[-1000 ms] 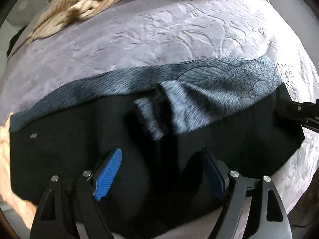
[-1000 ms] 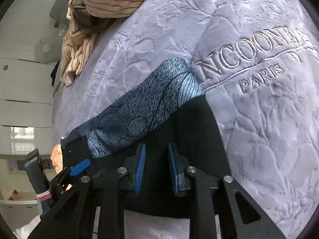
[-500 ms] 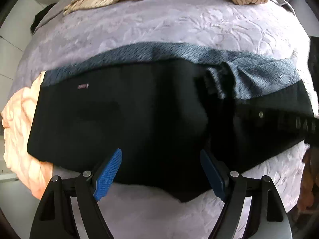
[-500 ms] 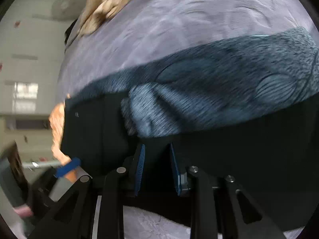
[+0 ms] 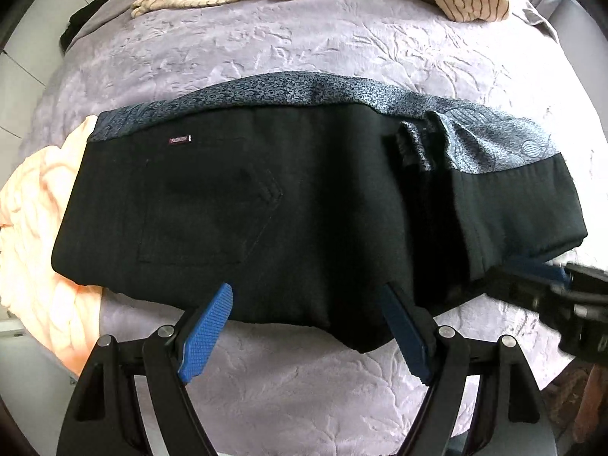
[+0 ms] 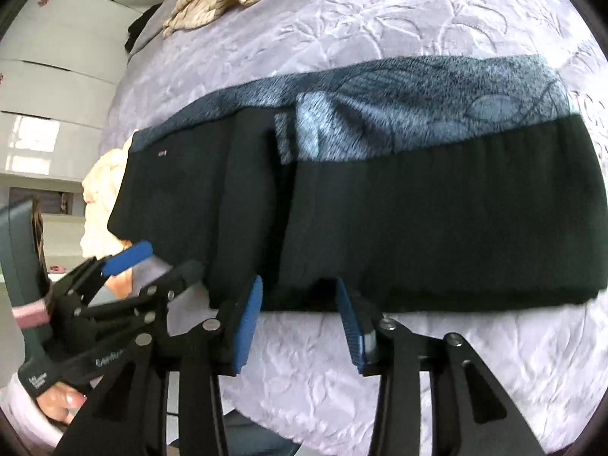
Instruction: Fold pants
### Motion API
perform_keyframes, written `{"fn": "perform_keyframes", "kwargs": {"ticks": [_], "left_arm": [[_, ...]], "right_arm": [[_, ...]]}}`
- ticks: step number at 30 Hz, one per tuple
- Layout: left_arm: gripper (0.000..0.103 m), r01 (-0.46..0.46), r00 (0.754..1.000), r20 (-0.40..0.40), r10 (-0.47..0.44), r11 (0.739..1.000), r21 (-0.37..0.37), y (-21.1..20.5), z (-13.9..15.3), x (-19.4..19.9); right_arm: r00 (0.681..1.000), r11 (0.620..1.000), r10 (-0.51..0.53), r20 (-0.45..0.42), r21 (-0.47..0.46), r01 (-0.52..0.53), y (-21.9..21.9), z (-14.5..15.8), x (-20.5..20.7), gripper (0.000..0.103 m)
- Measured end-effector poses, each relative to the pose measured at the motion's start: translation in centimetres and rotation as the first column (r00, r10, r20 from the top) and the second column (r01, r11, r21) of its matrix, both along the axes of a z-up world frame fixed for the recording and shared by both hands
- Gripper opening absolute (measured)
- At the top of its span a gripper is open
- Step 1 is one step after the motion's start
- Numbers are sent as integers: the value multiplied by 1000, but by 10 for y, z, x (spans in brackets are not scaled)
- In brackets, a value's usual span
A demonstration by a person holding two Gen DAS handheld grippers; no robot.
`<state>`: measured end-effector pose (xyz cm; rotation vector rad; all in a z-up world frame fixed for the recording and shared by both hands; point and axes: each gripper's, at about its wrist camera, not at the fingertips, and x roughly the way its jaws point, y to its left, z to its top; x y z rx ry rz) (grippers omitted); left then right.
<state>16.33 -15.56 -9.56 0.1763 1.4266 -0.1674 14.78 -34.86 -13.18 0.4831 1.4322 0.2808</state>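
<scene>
With the left tool (image 5: 304, 326) spread empty and the right tool (image 6: 300, 319) opening, its jaws clear of the cloth, the folded black trousers with grey patterned lining (image 5: 304, 197) may spring open on the soft lilac bed cover (image 5: 304, 38).

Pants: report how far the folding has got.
Done: the pants lie on the bedspread as a long doubled band, one end folded over. In hand: nothing; the left gripper is open at the near edge, and the right gripper is opening, empty. Left: probably another fold to shorten them.
</scene>
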Motion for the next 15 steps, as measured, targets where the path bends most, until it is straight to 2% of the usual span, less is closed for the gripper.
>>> {"fn": "perform_keyframes", "kwargs": {"ticks": [6,15], "left_arm": [[82,-20,1000,0,20,999,-32,11,3,-1],[82,-6,1000,-5,6,998,-56,28,2,-2]], "right_arm": [[999,999,9,-32,-48,-11,14,4,-11,52],[999,996,19,-29,-88,-21,33,16,-10,52]]}}
